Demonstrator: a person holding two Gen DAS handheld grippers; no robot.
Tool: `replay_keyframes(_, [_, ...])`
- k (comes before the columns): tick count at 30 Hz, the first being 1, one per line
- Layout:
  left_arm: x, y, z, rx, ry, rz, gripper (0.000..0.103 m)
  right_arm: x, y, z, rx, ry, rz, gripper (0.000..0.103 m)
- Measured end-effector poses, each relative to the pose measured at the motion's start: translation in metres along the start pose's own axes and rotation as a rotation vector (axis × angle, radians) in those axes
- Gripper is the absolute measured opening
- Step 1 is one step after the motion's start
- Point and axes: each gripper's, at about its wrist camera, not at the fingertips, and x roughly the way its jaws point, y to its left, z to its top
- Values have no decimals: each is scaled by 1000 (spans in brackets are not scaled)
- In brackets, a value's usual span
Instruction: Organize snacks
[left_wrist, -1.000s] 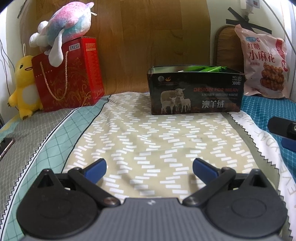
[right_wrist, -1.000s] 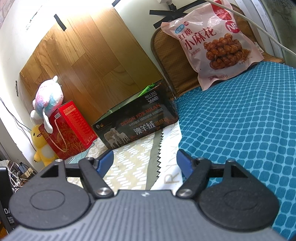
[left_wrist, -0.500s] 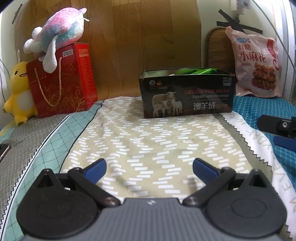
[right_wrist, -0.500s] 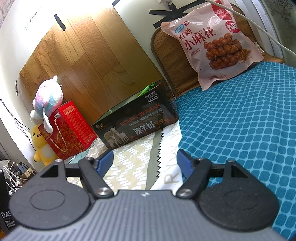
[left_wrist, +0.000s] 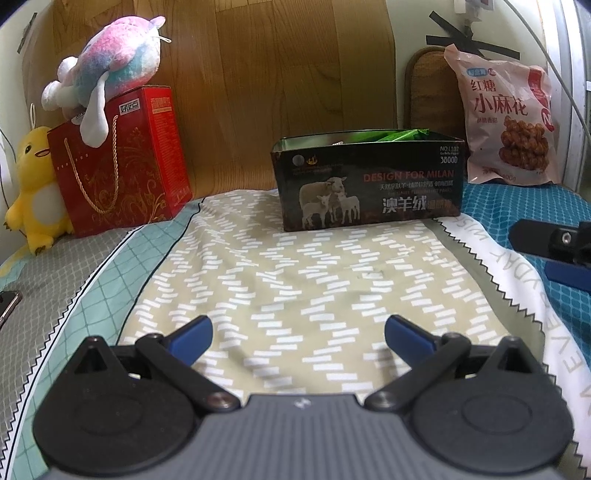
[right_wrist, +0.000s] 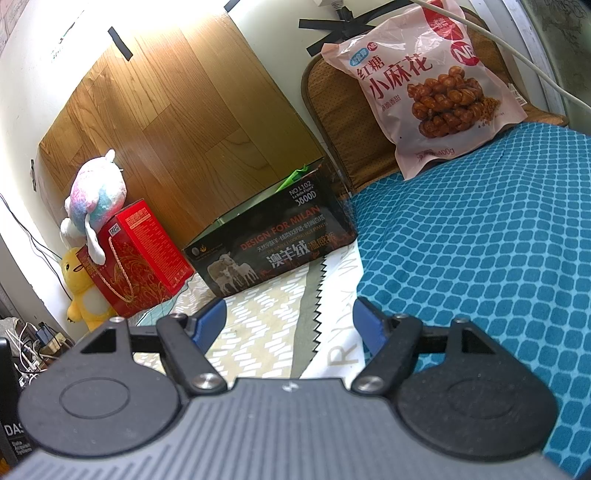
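Bed (left_wrist: 314, 280): dark box (left_wrist: 369, 184) holds green packets (left_wrist: 402, 134). Pink snack bag (right_wrist: 424, 85) at one o'clock, well apart from left tongs (left_wrist: 297, 338) and right tongs (right_wrist: 290, 319), both wide, empty.

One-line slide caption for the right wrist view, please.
Open right tongs hover empty over the bed, facing the black box and the pink snack bag leaning behind it.

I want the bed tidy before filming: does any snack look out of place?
Yes: the pink snack bag stands alone, propped against the brown cushion, outside the black box that holds green packets.
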Motion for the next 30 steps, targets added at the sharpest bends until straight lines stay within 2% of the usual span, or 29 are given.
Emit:
replay_keyframes(13, [5,4,0,-20,49,21,103,0,0,0,1,-1,-1,78])
replay_keyframes(30, [9,11,1,-61,80,-3,103,0,-1,-1,5,-3,0,81])
